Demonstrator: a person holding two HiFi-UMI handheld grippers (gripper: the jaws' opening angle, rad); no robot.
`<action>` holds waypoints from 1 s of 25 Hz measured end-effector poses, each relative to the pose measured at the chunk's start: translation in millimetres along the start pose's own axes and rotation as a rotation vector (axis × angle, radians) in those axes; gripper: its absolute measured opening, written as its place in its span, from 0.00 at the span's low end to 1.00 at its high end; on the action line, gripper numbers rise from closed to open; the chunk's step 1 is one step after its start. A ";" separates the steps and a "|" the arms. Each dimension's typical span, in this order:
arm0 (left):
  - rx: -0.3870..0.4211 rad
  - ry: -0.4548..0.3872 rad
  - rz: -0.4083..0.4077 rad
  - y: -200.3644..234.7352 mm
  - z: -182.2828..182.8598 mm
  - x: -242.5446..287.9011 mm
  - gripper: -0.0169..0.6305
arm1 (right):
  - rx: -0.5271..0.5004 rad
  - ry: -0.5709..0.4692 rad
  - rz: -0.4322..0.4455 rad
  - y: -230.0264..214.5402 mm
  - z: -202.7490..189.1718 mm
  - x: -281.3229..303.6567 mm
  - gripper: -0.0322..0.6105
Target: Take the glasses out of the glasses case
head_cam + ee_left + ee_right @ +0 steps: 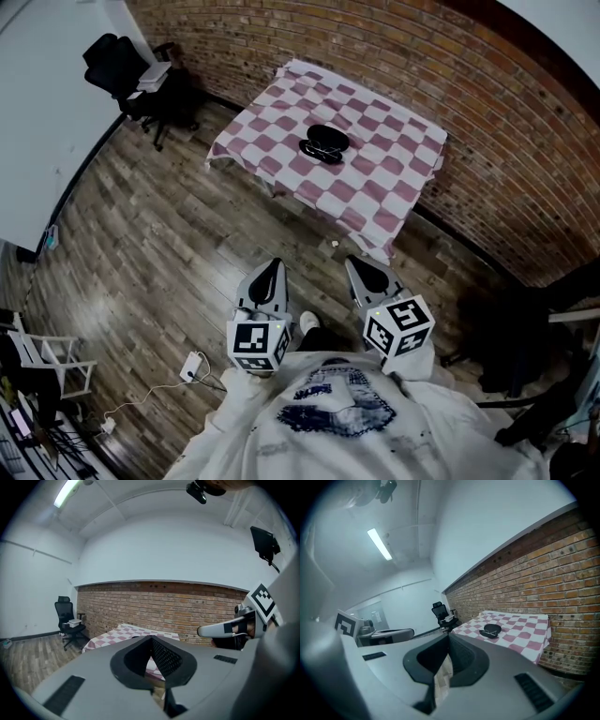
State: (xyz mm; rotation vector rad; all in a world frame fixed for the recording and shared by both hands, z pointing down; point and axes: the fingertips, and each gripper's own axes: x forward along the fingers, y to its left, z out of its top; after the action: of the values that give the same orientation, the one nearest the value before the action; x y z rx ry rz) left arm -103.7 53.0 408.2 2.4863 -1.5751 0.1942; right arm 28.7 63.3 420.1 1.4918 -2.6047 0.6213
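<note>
Not started really: glasses case sits middle of the table, well away; left claw and right claw both closed, empty.

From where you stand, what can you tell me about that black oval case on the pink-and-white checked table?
The black oval glasses case lies near the middle of the pink-and-white checked tablecloth, far off, beside the brick wall. It looks smooth, hard-shelled and domed, and seems to lie open in two overlapping halves. On the nearer half, thin pale lines may be the glasses, but they are too small to be sure. Only the cloth touches it.
</note>
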 end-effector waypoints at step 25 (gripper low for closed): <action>-0.059 -0.015 -0.024 113.3 11.4 39.3 0.04 | -0.047 0.005 -0.043 29.5 34.7 113.4 0.07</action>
State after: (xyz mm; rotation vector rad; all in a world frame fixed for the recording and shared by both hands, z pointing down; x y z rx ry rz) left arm -189.4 -31.4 415.8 2.4661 -1.5323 0.1240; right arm -51.0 -28.7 409.0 1.5264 -2.5575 0.5547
